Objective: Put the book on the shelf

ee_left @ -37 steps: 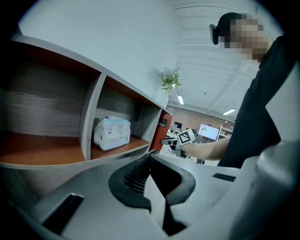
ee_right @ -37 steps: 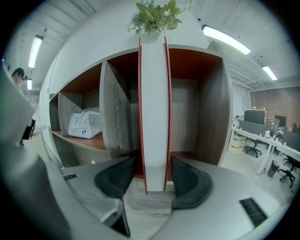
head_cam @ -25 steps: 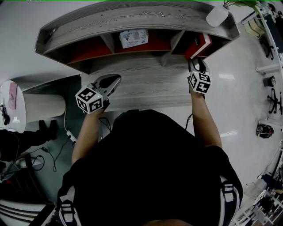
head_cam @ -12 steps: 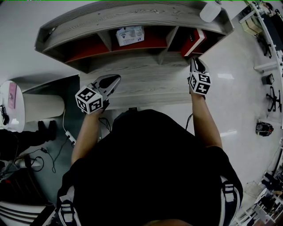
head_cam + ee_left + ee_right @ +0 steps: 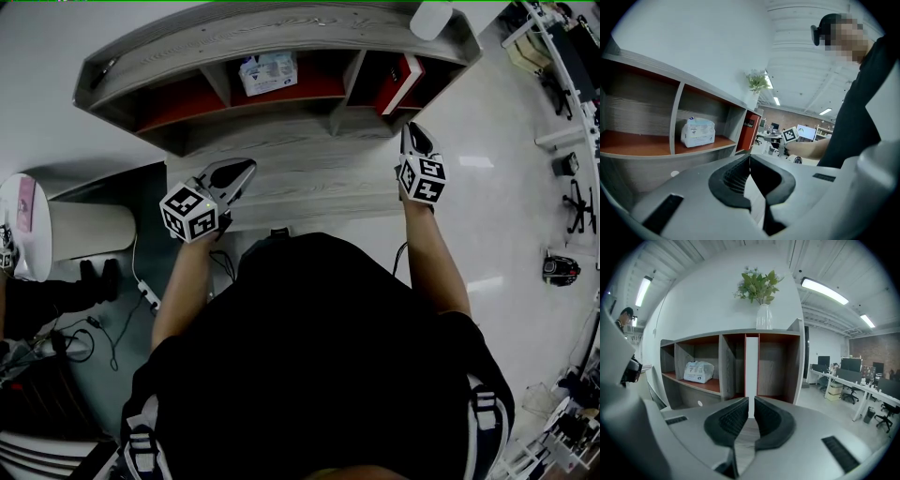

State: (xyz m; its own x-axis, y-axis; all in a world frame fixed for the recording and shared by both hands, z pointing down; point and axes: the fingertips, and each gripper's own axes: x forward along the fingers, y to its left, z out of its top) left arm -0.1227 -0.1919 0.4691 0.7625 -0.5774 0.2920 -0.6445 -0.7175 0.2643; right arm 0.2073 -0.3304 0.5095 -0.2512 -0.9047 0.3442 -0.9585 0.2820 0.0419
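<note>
While one red book stands upright in the end compartment of the shelf, just ahead of the right gripper, that gripper's jaws, spread at the book a second ago, have just closed empty and drawn back; the left gripper, one of two, is pressed together too.

Left gripper closed, right gripper seemingly just closed

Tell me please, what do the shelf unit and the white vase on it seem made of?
Shelf unit: likely laminated board, with a matte grey wood-grain print outside and an orange-red lining inside. Vase: perhaps glazed ceramic or glass; plain white, too small to tell more.
</note>
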